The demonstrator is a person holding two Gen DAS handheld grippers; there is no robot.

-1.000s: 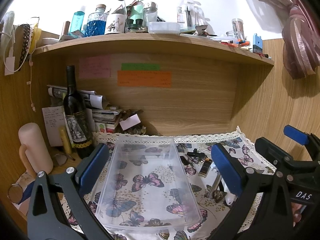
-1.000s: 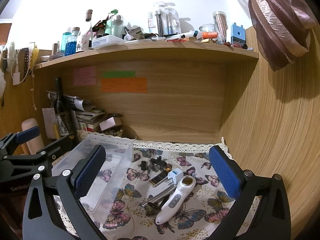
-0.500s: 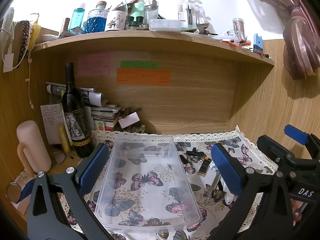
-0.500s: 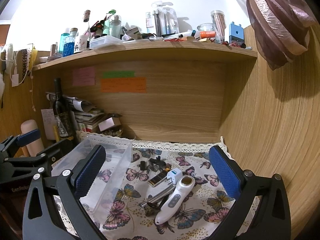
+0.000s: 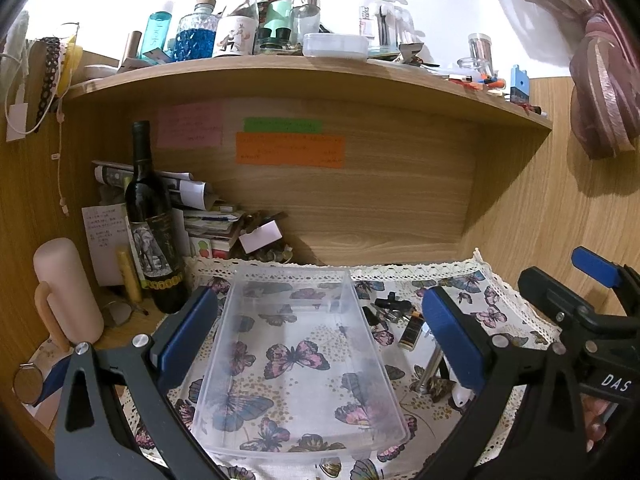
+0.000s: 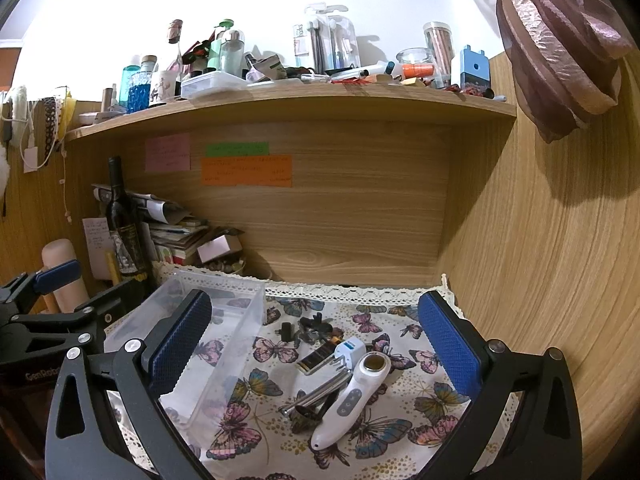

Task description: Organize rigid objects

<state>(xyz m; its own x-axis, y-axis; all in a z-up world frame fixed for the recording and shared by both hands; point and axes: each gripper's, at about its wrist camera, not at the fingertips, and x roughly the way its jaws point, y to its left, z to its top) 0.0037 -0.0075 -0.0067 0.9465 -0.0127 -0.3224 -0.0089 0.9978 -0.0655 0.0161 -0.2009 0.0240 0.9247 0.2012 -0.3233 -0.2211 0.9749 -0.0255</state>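
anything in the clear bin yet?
No, in the left wrist view the clear bin shows only the butterfly cloth through its bottom; the white handheld device lies outside it.

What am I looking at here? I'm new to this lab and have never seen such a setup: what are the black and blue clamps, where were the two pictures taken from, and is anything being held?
There is no robot. A person holds a two-finger clamp in each hand, and a fisheye camera on each clamp looks forward along its blue-padded fingers. One picture comes from the left gripper, the other from the right gripper; each also catches the other clamp at its edge.

Both stand open and hold nothing.

On the butterfly tablecloth lies an empty clear plastic bin. To its right sits a pile of small things: a white handheld device, a white plug adapter, a black and gold lighter, a metal rod and some small black parts. A wine bottle stands left of the bin.
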